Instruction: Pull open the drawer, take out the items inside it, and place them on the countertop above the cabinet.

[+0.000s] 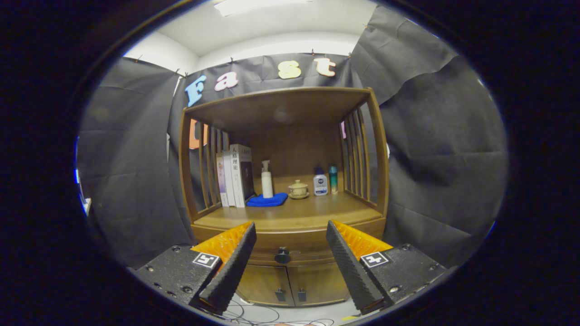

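A wooden cabinet stands ahead of me with a countertop [290, 216] under a slatted shelf frame. Just below the countertop is the drawer [290, 251], closed, with a dark round knob [282, 256] in its middle. My gripper [291, 234] is open, its two fingers spread wide, and the knob shows between them, some way beyond the tips. Nothing is held. What lies inside the drawer is hidden.
On the countertop stand several books [234, 175], a white pump bottle [267, 180] on a blue cloth [267, 200], a lidded cup [298, 189] and two small bottles [326, 181]. Two cabinet doors [292, 283] sit below the drawer. Cables [253, 313] lie on the floor.
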Available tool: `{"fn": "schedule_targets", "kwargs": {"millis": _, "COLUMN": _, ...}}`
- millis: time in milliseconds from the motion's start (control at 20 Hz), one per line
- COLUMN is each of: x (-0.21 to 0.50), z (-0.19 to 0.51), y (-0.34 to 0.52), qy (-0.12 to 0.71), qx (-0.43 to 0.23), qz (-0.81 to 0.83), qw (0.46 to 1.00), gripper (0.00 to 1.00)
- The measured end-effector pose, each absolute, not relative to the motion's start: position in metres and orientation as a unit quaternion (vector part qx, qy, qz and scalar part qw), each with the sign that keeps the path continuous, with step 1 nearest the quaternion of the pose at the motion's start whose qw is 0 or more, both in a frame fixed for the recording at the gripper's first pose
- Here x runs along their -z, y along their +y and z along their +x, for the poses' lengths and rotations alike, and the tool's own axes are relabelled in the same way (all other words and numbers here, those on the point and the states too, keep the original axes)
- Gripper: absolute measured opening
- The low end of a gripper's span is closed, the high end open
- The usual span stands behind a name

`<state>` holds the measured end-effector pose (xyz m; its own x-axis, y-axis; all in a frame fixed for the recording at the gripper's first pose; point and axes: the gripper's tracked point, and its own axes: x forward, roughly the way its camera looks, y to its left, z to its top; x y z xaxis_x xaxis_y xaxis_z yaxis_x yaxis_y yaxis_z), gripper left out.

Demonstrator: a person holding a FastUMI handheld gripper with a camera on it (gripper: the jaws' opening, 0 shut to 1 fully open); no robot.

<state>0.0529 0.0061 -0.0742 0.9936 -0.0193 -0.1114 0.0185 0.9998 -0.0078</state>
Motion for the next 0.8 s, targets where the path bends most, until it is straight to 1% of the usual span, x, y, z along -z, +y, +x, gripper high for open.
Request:
{"fn": "schedule_targets", "kwargs": {"millis": 200, "x": 0.106, "z": 0.083, "y": 0.015, "qy": 0.071, "qx": 0.0, "qz": -0.013, "qw": 0.997, "gripper": 0.98}}
{"fn": "schedule_targets", "kwargs": {"millis": 450, "x": 0.148, "z": 0.124, "y": 0.024, "qy": 0.089, "qx": -0.007, "qz": -0.018, "qw": 0.996, "gripper": 0.96}}
{"fn": "schedule_targets", "kwargs": {"millis": 550, "x": 0.168, "z": 0.14, "y": 0.026, "qy": 0.104, "qx": -0.008, "qz": -0.017, "qw": 0.994, "gripper": 0.92}}
{"fn": "schedule_targets", "kwargs": {"millis": 800, "x": 0.209, "z": 0.172, "y": 0.022, "qy": 0.124, "qx": 0.005, "qz": 0.002, "qw": 0.992, "gripper": 0.74}}
